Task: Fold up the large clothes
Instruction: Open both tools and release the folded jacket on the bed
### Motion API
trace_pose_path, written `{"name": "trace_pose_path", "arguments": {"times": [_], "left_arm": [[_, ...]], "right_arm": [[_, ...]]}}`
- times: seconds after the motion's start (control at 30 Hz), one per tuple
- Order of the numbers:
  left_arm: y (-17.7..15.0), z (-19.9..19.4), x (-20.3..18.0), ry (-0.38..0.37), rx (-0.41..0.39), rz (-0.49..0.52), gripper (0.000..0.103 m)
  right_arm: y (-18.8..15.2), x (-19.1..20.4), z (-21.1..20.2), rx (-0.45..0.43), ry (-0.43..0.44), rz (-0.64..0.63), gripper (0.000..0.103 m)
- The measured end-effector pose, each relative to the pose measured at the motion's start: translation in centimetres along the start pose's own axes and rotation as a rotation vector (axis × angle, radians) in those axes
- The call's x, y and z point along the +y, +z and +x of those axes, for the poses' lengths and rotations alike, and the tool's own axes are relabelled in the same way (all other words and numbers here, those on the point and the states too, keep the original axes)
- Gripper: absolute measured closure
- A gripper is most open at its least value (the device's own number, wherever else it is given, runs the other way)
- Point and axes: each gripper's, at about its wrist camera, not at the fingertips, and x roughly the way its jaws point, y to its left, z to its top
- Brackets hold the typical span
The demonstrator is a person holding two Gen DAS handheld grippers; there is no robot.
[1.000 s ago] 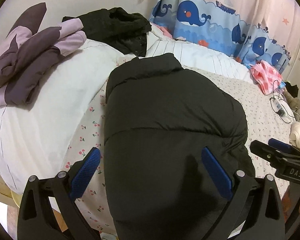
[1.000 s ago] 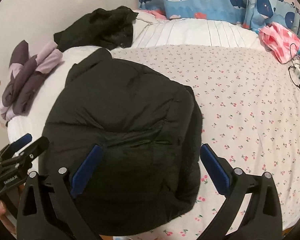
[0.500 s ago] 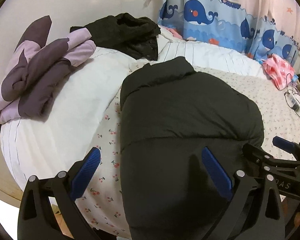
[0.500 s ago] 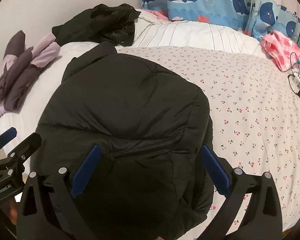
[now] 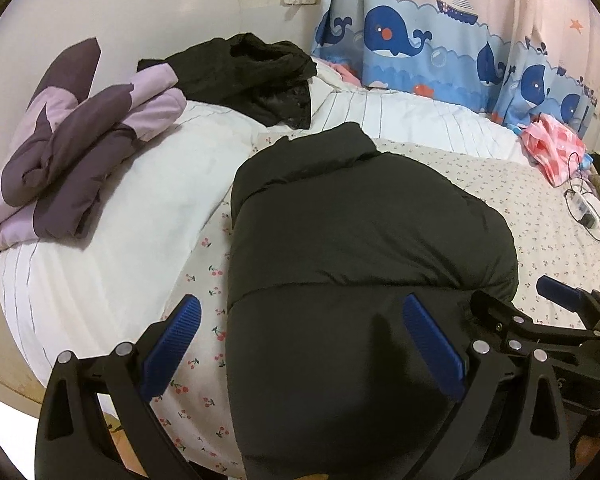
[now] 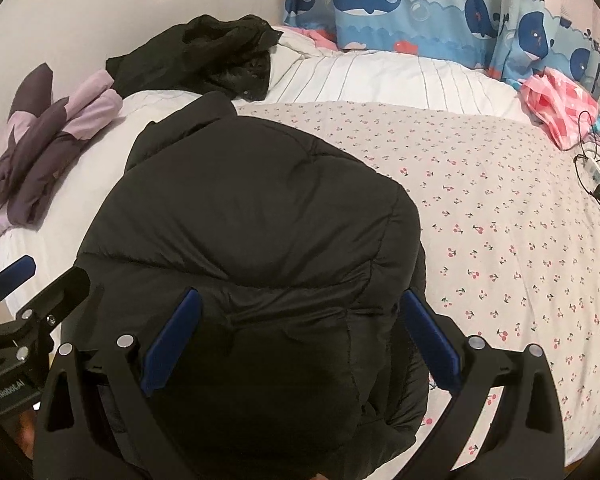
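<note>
A black puffer jacket [image 5: 352,256] [image 6: 252,232] lies folded lengthwise on the bed, collar toward the far wall, hem hanging over the near edge. My left gripper [image 5: 300,352] hovers open over the jacket's near left part, its blue fingertips [image 5: 172,344] spread wide. My right gripper [image 6: 300,344] is open above the jacket's hem end, and it also shows at the lower right of the left wrist view as the right gripper [image 5: 540,312]. At the left rim of the right wrist view is the left gripper [image 6: 32,280]. Neither holds cloth.
The bed [image 6: 520,240] has a cherry-print sheet and a white striped quilt [image 5: 100,240]. A folded purple jacket [image 5: 72,152] and a crumpled black garment [image 5: 252,68] lie at the back left. Pink cloth [image 6: 560,104], a power strip [image 6: 598,178] and a whale curtain [image 5: 440,52] are at the right.
Both grippers have drawn back toward the near bed edge and moved closer together. The jacket lies as before. Both stay open.
</note>
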Motion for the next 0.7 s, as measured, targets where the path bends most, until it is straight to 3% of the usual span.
{"name": "trace_pose_path", "arguments": {"times": [0.23,0.7], "left_arm": [[0.11,-0.64,-0.50,0.020,-0.042,-0.001,0.006],[0.02,-0.78,-0.40,0.016,-0.044,-0.006,0.006]], "right_arm": [[-0.02,-0.49,-0.53,-0.014,0.008,0.008,0.007],[-0.03,-0.64,-0.81,-0.021,0.015,0.001,0.007]]}}
